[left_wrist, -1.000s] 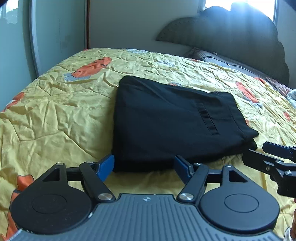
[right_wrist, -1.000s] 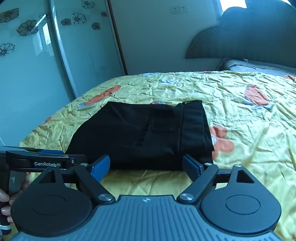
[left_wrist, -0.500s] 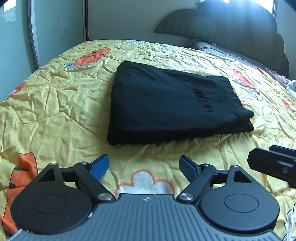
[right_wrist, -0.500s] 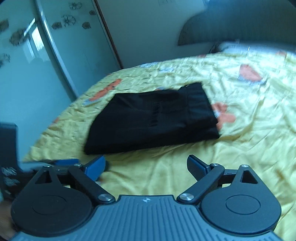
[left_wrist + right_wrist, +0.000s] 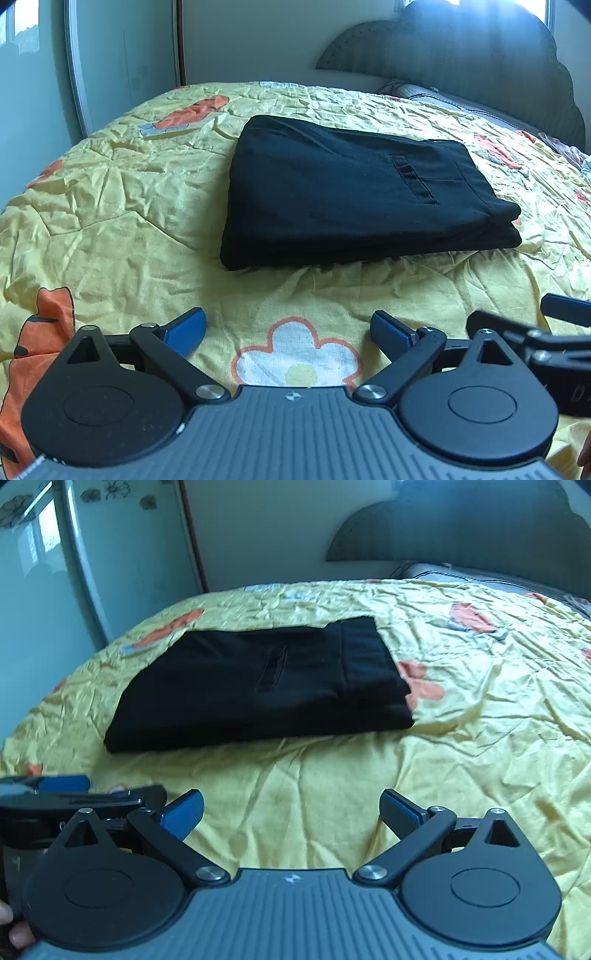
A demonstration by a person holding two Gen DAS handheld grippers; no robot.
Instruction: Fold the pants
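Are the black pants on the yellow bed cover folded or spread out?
Folded. The black pants lie as a compact rectangle, with stacked layers visible at the near edge, on the yellow bed cover.

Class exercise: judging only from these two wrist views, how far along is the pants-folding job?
Done: the black pants lie in a compact stacked rectangle on the yellow bedspread. In hand: nothing; the left hand-held gripper and the right hand-held gripper have just been opening, clear of the cloth. Left: apparently nothing, perhaps smoothing.
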